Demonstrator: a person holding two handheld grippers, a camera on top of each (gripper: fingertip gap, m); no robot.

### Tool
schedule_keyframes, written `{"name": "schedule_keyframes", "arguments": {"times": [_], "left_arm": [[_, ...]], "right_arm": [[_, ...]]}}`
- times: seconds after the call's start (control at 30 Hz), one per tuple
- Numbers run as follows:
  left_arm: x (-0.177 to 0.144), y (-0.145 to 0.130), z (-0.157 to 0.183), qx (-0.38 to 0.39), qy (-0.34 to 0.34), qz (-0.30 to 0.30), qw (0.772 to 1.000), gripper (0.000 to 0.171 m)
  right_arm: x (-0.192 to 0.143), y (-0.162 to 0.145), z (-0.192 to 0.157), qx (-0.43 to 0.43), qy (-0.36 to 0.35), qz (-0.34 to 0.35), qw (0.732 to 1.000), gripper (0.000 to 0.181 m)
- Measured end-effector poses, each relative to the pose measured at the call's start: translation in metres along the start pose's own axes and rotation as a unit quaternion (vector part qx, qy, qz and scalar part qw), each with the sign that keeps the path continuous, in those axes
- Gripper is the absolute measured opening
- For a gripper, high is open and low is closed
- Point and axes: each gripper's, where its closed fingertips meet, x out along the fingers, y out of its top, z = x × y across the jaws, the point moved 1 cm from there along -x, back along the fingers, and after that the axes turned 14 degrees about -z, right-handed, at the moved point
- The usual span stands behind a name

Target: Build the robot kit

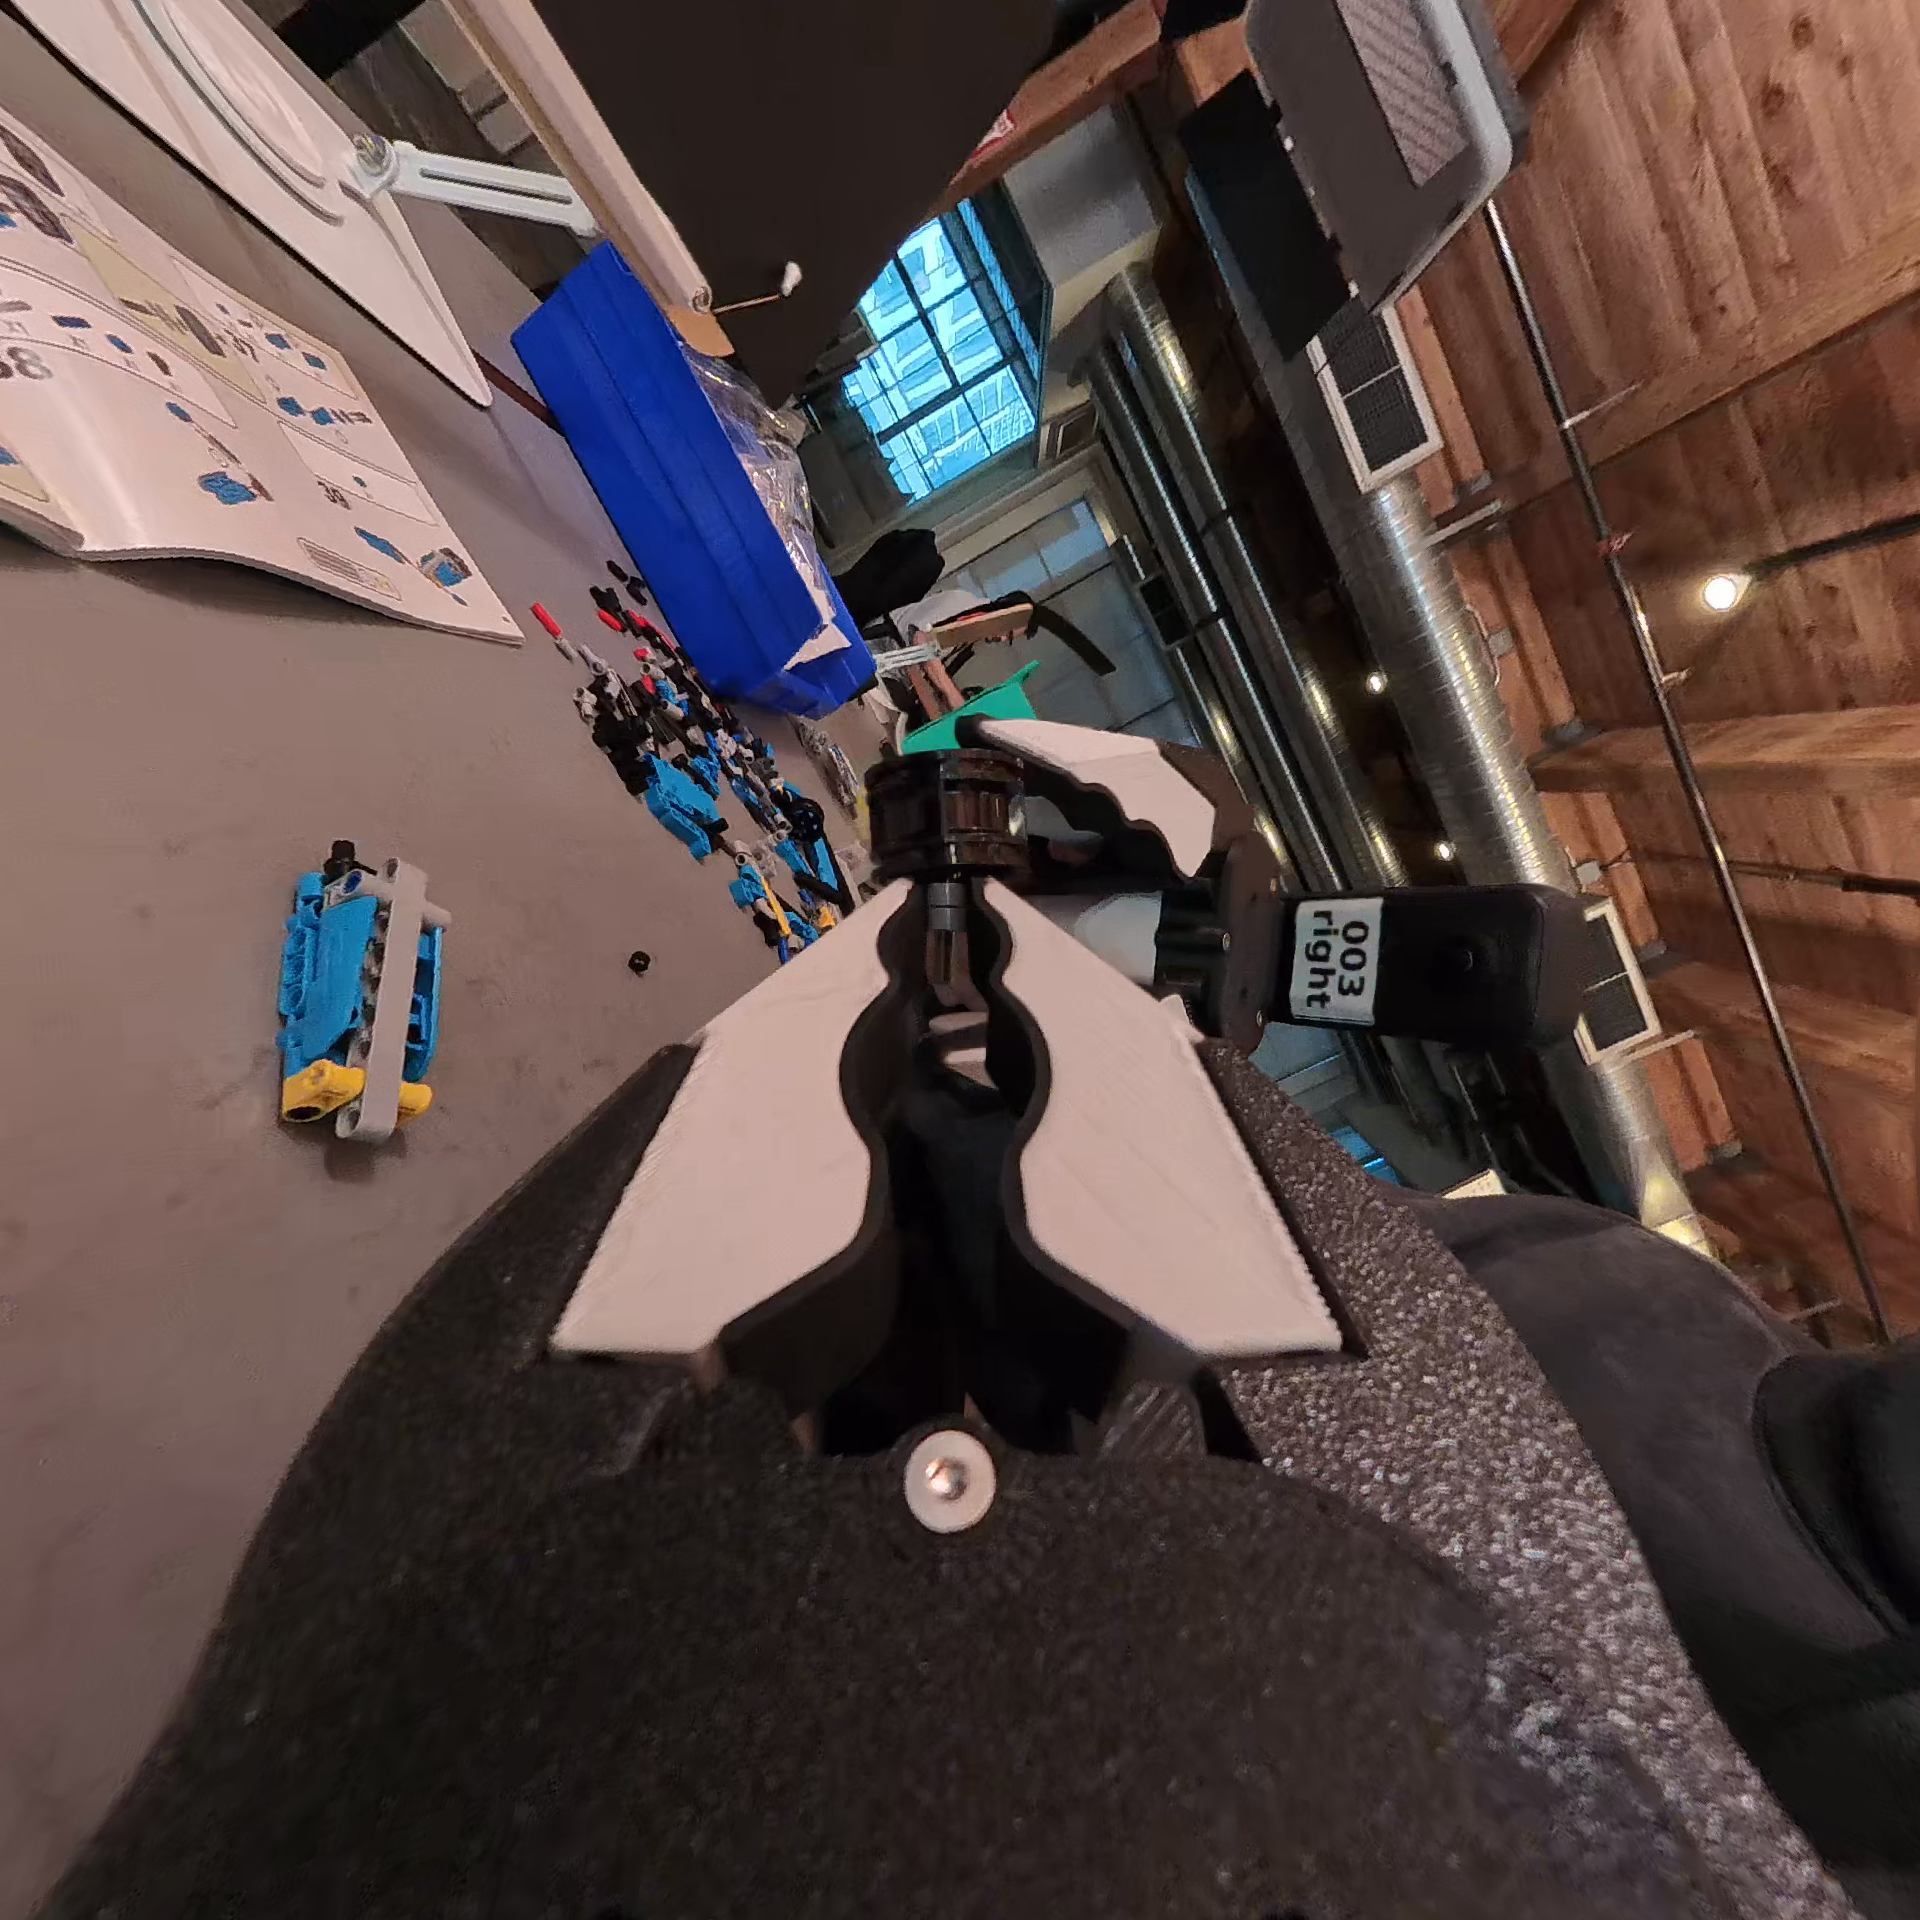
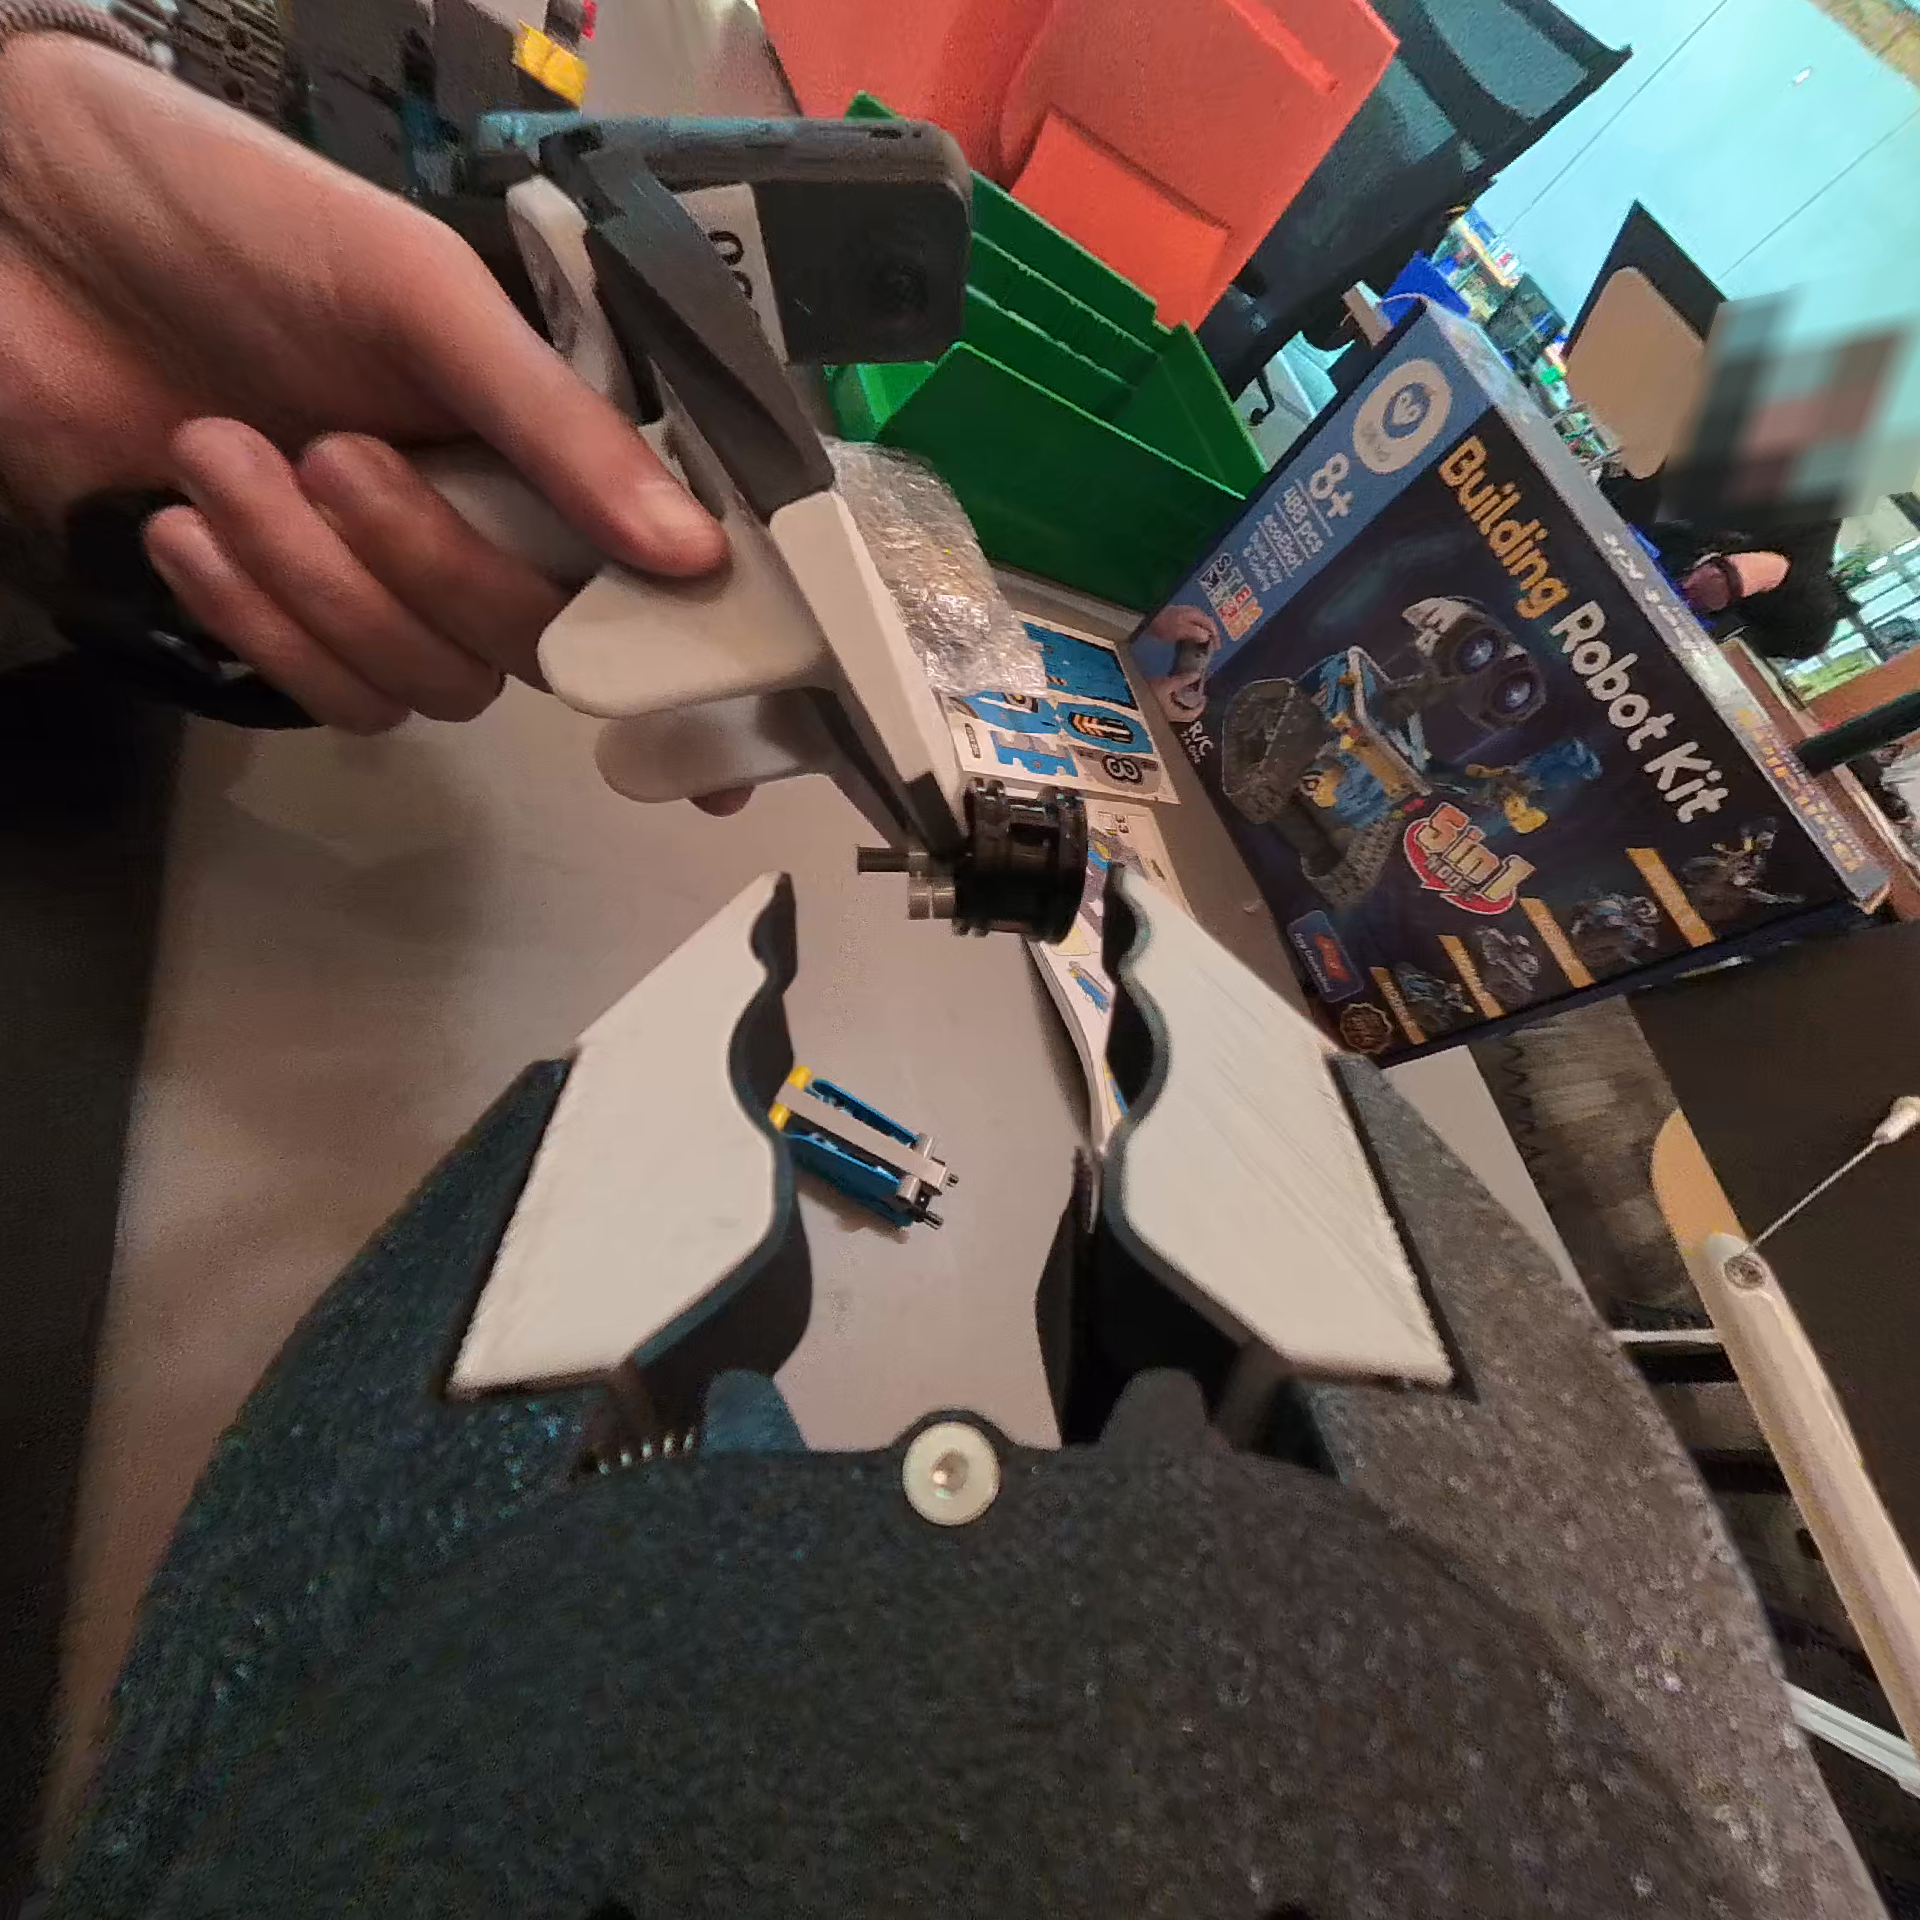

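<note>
My left gripper (image 1: 940,906) is shut on the grey axle of a small black wheel (image 1: 945,821), held in the air above the grey table (image 1: 208,831). In the right wrist view a hand (image 2: 312,416) holds this left gripper (image 2: 925,836), and the wheel (image 2: 1023,862) sticks out sideways from its tips. My right gripper (image 2: 945,914) is open and empty, with the wheel just beyond and between its tips, closer to the right one. One of its white fingers (image 1: 1101,779) shows past the wheel in the left wrist view. A blue, grey and yellow brick assembly (image 1: 353,997) lies on the table; it also shows below my right gripper (image 2: 862,1153).
A pile of small blue, black and red parts (image 1: 707,758) lies by a blue bin (image 1: 686,488). An open instruction booklet (image 1: 208,416) lies at the left. A kit box (image 2: 1507,727), green bins (image 2: 1039,395), bubble wrap (image 2: 925,551) and a sticker sheet (image 2: 1060,707) stand beyond. The tips of both grippers are at nearly the same place.
</note>
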Motion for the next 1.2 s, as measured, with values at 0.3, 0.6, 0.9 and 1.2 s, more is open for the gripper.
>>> {"name": "schedule_keyframes", "arguments": {"times": [0.3, 0.6, 0.9, 1.2], "left_arm": [[0.007, -0.004, 0.002, 0.015, 0.007, -0.002, 1.000, 0.006], [0.006, -0.007, 0.000, 0.092, 0.062, -0.040, 0.993, 0.015], [-0.004, -0.004, 0.011, 0.091, 0.008, -0.062, 0.994, 0.057], [0.002, -0.015, 0.015, 0.103, -0.024, -0.083, 0.991, 0.030]], "right_arm": [[0.002, -0.005, 0.009, 0.016, -0.013, -0.021, 1.000, 0.039], [0.002, -0.008, 0.008, 0.017, 0.009, -0.021, 1.000, 0.039], [-0.008, 0.006, -0.019, -0.056, 0.039, 0.021, 0.997, 0.039], [-0.012, 0.009, -0.024, -0.059, 0.052, 0.037, 0.996, 0.040]]}}
